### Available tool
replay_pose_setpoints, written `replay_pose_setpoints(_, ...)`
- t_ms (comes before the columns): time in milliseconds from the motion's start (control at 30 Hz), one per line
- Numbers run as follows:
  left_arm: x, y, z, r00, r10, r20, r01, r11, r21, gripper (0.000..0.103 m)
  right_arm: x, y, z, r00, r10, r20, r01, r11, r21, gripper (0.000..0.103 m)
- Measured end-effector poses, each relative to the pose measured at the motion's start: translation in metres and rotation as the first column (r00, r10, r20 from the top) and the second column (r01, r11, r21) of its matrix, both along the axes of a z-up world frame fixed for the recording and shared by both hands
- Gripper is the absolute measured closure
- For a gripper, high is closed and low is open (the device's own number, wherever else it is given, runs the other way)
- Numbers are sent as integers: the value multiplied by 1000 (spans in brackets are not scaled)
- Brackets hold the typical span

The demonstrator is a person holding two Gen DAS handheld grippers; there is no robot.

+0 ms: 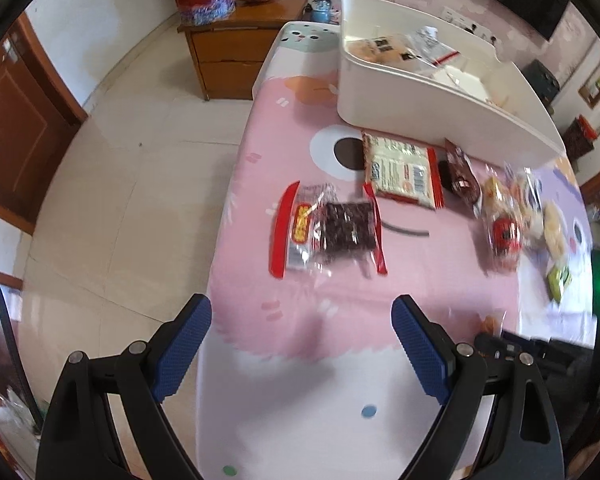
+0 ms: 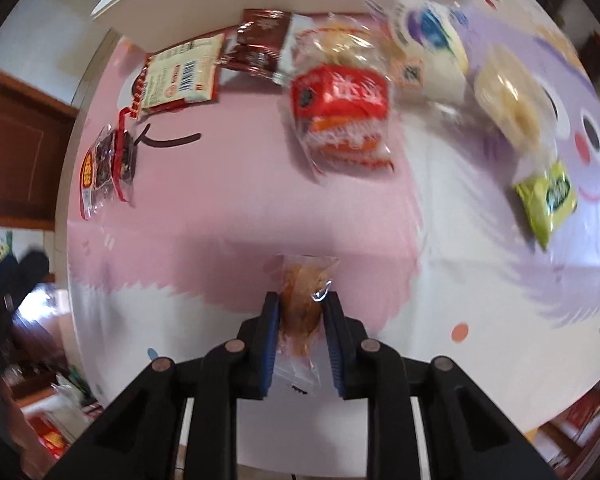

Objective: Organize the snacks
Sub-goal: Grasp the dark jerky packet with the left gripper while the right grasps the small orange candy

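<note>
on the table [image 1: 340, 380], snack packets lie before the white bin [image 1: 440, 112]; left gripper [image 1: 302, 344] jaws gape empty; only the right-wrist view shows right gripper [image 2: 300, 312] jaws clamping a brown snack packet [image 2: 302, 300].

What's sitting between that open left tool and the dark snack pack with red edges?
Nothing: in the left wrist view only bare pink tablecloth lies between the left tool and the dark snack pack.
</note>
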State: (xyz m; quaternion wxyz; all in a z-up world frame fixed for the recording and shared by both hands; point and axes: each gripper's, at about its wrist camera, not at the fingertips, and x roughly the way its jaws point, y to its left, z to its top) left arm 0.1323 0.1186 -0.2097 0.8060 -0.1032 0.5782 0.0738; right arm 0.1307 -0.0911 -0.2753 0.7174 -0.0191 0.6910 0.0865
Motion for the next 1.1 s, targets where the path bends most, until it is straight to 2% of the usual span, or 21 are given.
replay_pose_setpoints(233,47,10,-23,999,24,-47,-29,992,-122,12,11,2,2,1000,10,11,-10,1000,-10,81)
replay_pose_setpoints(300,61,9,-33,997,24,-69,-33,990,-134,12,11,3,0,1000,7,9,-7,1000,-10,81)
replay_pose_setpoints(567,97,0,-73,982,-33,-187,17,996,-89,10,19,-6,-4,1000,-13,-23,13,1000,19,81)
replay_pose_setpoints(733,108,-20,-78,978,-84,-193,87,996,8,3,37,-11,-3,999,-17,-36,18,999,36,81)
replay_pose_setpoints(833,111,-26,-77,980,-89,-179,92,996,6,4,46,-5,-1,999,-16,-41,17,999,40,81)
replay_pose_setpoints(867,111,-28,-76,980,-90,-178,92,996,6,8,47,-4,-1,999,-17,-42,19,999,41,81)
replay_pose_setpoints(933,109,-34,-70,980,-110,-164,113,994,10,21,49,-3,-1,999,-25,-40,27,999,46,81)
replay_pose_setpoints(1000,102,-42,-65,977,-145,-155,149,989,12,45,49,-4,-2,999,-29,-44,31,998,52,81)
replay_pose_setpoints(1033,101,-47,-62,976,-159,-150,163,987,13,50,51,-4,-1,998,-32,-48,35,998,56,81)
replay_pose_setpoints(1067,100,-50,-61,975,-166,-150,170,985,12,60,52,-4,-1,998,-35,-51,38,998,59,81)
replay_pose_setpoints(1100,99,-53,-60,974,-168,-150,172,985,10,62,51,-8,0,998,-37,-51,40,997,60,81)
